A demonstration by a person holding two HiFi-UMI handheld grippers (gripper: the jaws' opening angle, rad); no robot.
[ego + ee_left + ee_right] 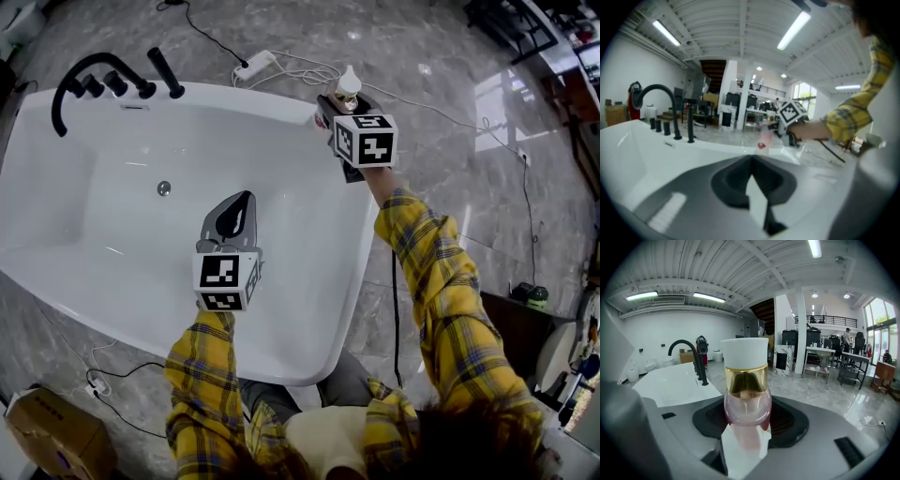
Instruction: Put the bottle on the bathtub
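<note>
Over the tub's [234, 97] middle, the left gripper [241, 199] hovers with its jaws pressed together, empty. At the rim's far right corner, the right gripper [345, 101] clamps the upright pink bottle [349, 82]; contact with the rim is unclear.

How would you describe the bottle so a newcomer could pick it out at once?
Find the large white bathtub, then its far right corner, opposite the black curved tap. There the right gripper holds a pink glass bottle; its gold collar and white cap set it apart.
</note>
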